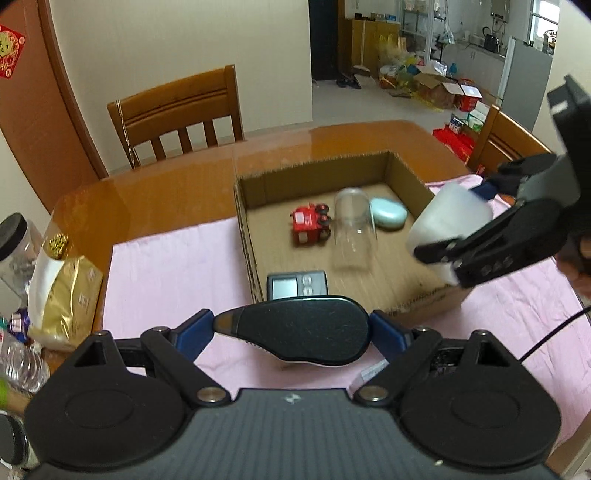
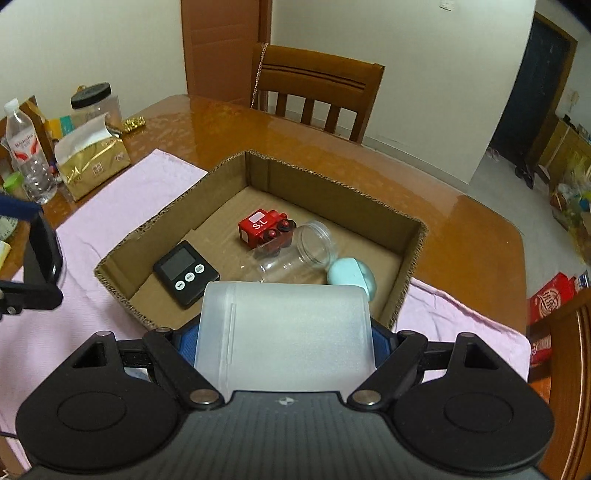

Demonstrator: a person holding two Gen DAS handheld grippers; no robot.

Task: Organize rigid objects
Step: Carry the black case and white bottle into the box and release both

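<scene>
Here the left hand-held gripper [image 1: 291, 328] clamps a black case [image 1: 295, 328]. The right hand-held gripper [image 2: 284, 332] clamps a frosted tub [image 2: 284, 332] above the box [image 2: 410, 258]

White "S.L" label — on the red toy train [image 2: 265, 229] in the box.

Soft, even indoor light with faint shadows. Daylight enters by the far window [image 1: 543, 26] and glares off the glossy table [image 2: 443, 206]. Fisheye bending darkens the corners. The clear jar [image 1: 352, 229] is motion-blurred.
</scene>
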